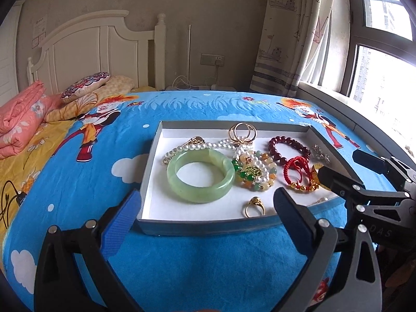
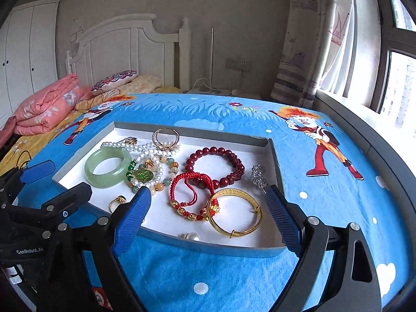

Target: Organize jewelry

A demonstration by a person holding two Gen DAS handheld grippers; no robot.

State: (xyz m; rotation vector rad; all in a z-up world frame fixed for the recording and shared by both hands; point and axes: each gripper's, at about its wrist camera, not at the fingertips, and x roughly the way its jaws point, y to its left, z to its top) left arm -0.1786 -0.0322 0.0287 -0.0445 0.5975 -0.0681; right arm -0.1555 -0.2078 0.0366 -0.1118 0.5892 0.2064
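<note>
With everything heaped in the tray [image 2: 275,161] on the bed [image 2: 208,273], looked like a pause between picks, nothing sorted apart yet. Left hand-held gripper [image 1: 205,208] spread as wide as it goes and empty, hovering at the tray's near edge. Right hand-held gripper [image 2: 208,202] also wide and empty, poised over the tray's near right part.

Just ahead of the left hand-held gripper, between its fingertips: jade bangle [image 1: 200,175], thick, smooth, pale green, lying flat. Near its right finger: a small gold ring [image 1: 253,206]. Beyond the bangle: pearl strand [image 1: 208,147] and mixed bead bracelet [image 1: 256,173] touching and tangled together, with thin gold hoops [image 1: 243,131] farther back.

Between the right hand-held gripper's fingers: red cord bracelet [image 2: 192,195], overlapping the gold bangle [image 2: 234,212] at one side. Ahead of those: dark red bead bracelet [image 2: 214,162]. By the right fingertip: a silver piece [image 2: 258,175], too small to make out. Close under the gripper at the near wall: a pearl pendant [image 2: 193,236].

Next move, probably, a pick of one loose piece; gold bangle or jade bangle best placed. Called for closing across a rim, not the whole ring, and lifting clear of the cord, which seemed likely to drag along.
</note>
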